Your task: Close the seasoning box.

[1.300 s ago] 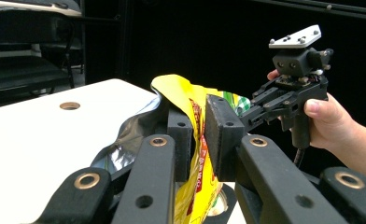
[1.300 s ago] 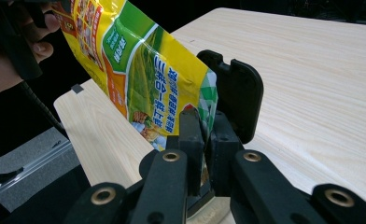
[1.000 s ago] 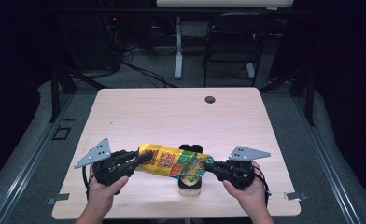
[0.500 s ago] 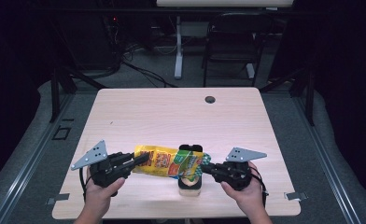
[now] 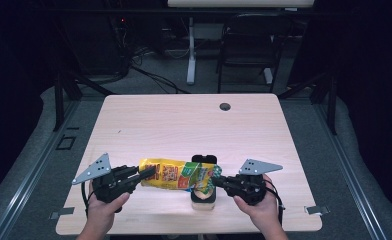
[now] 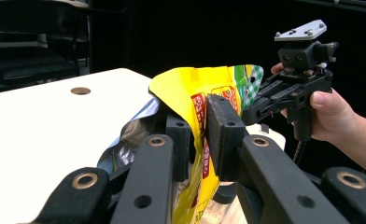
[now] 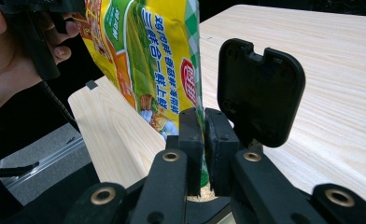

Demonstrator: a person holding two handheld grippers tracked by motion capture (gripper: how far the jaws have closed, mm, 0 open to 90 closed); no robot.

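I hold the bag (image 5: 176,174) slung between my two grippers, above the table (image 5: 184,125) near its front edge, about midway along that edge. It lies roughly level in the high view, its yellow end toward my left and its green, checked end toward my right.

My left gripper (image 5: 143,173) is clamped on the yellow end. In the left gripper view my jaws stand one on each side of the bag's wall (image 6: 195,121), pads pressed onto the printed foil, with the silver inside of the opened mouth gaping just to the left of them. Beyond the bag in that view I see my right hand (image 6: 333,114) and its gripper (image 6: 256,105) biting the far, checked corner.

My right gripper (image 5: 219,178) is pinched on that green end. In the right gripper view my jaws have just been closing and now stand nearly together with the bag's thin edge (image 7: 162,60) caught between the pads; the bag rises from them up and to the left.

Directly under the right end of the bag sits a small box (image 5: 203,196) on the table, its black lid (image 7: 260,93) standing up open just right of my right jaws. Pale grainy stuff (image 7: 200,192) shows in the box below my pads.

A dark round hole (image 5: 225,106) lies near the table's far edge, well apart from the bag.
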